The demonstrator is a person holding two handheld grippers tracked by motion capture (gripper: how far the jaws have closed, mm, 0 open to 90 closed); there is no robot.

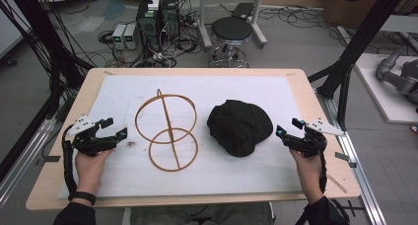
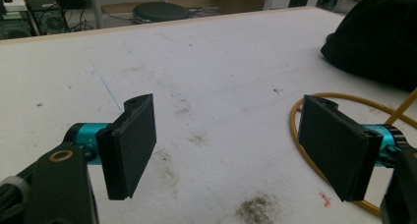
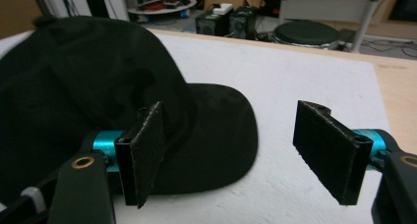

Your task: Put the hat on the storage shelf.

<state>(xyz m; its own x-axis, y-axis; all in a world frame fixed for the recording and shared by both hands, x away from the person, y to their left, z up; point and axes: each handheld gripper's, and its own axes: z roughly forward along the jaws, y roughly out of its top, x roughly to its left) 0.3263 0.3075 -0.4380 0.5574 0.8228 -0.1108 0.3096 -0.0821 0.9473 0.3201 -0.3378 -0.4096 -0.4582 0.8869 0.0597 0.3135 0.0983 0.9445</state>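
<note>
Black cap (image 1: 240,127), brim toward the right hand-held gripper (image 1: 289,131), both hand-held grippers wide open, empty.

High view: overhead, facing forward and down over whole table (image 1: 315,101). Left gripper view: low, close over white mat, facing far edge. Right gripper view: low, close, facing far edge. Black cap (image 1: 240,126) (image 2: 378,35) (image 3: 98,86) shared by all.

One black cap (image 1: 240,127), one wire stand (image 1: 166,130), two tools.
</note>
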